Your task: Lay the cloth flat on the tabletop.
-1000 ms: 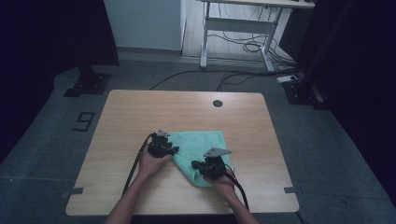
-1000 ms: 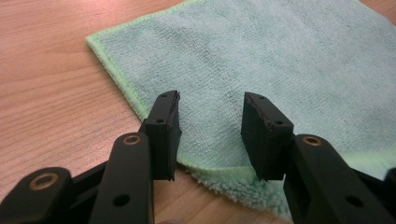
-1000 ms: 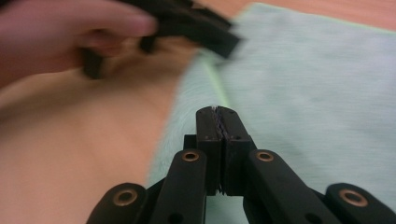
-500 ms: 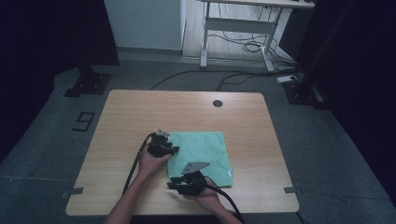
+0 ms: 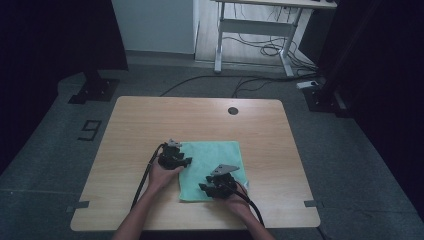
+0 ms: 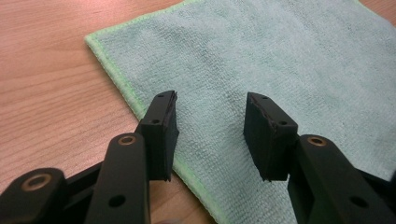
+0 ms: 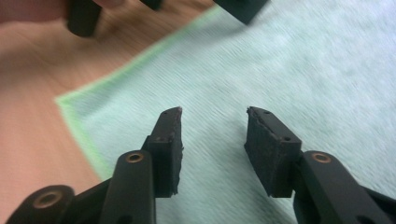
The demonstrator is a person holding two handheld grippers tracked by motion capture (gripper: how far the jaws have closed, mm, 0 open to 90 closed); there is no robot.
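A mint-green cloth (image 5: 215, 160) lies flat as a rectangle on the wooden table (image 5: 150, 120). My left gripper (image 5: 188, 161) rests at the cloth's left edge and points right. In the left gripper view it (image 6: 210, 105) is open over the hemmed border of the cloth (image 6: 289, 60), with nothing between the pads. My right gripper (image 5: 204, 188) sits over the near part of the cloth and points left. Its jaws have just been opening. In the right gripper view it (image 7: 214, 112) stands open just above the cloth (image 7: 299, 70), near a bright-edged corner, with nothing between the jaws.
A round dark grommet (image 5: 233, 110) sits near the table's far edge. Beyond the table stand a white desk frame (image 5: 250, 30), floor cables (image 5: 260, 50) and dark stand bases (image 5: 92, 87). Bare wood surrounds the cloth. The left gripper's body (image 7: 84, 16) blurs across the top of the right gripper view.
The right gripper let go of the cloth and swung toward its near left part. The cloth went from a skewed, bunched shape to a flat rectangle. The left gripper stayed put.
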